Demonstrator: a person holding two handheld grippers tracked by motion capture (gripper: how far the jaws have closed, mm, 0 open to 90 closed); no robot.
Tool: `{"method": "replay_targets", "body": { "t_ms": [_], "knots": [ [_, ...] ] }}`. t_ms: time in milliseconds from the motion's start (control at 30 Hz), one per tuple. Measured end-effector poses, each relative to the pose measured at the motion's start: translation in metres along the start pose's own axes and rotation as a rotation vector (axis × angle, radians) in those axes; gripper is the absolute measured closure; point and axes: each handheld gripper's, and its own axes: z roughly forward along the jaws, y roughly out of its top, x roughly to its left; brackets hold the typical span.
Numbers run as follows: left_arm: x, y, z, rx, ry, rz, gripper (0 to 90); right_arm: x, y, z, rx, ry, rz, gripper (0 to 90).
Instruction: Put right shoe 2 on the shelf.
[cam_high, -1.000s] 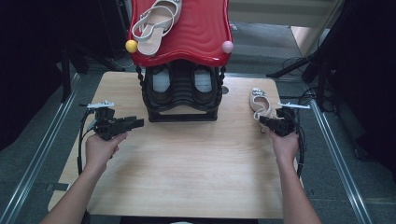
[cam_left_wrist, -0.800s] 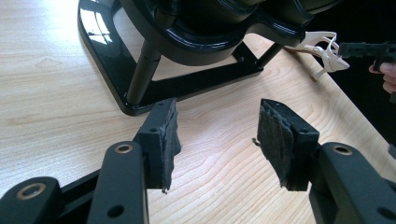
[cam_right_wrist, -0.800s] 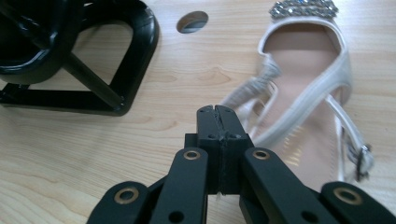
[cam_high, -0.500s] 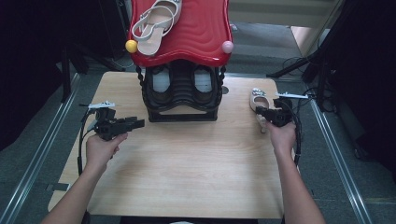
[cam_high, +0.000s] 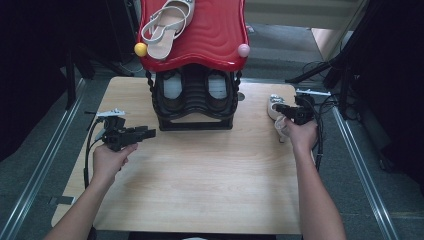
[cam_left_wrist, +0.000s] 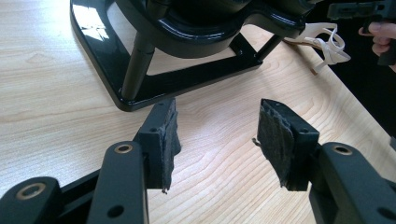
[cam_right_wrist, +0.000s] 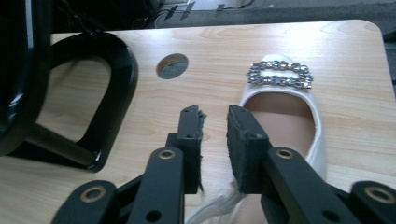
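As right gripper (cam_high: 278, 107) is being brought in over white sandal (cam_high: 276, 111) at table's (cam_high: 210, 200) right edge, reach is being completed since a second ago; jaws being kept narrowly parted, strap (cam_right_wrist: 212, 205) lying at jaw gap, pinch not yet confirmed; buckle (cam_right_wrist: 279, 74) seen ahead; left gripper (cam_high: 149, 132) being held idle, jaws spread wide, near rack (cam_high: 195, 107); matching sandal (cam_high: 165, 25) already lying on red top shelf (cam_high: 215, 35); grasp judged next.
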Motion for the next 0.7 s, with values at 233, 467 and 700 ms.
{"method": "replay_targets", "body": {
  "t_ms": [233, 467, 700],
  "knots": [
    [0.0, 0.0, 0.001, 0.002, -0.001, 0.0, 48.1, -0.008, -0.007, 0.017, 0.035, -0.023, 0.035, 71.1],
    [-0.001, -0.001, 0.0, 0.0, -0.001, 0.0, 48.1, -0.01, -0.018, 0.029, 0.05, -0.025, 0.066, 73.5],
    [-0.001, -0.001, 0.001, 0.001, 0.0, 0.003, 48.1, -0.009, -0.022, 0.031, 0.056, -0.047, 0.084, 82.1]
  ]
}}
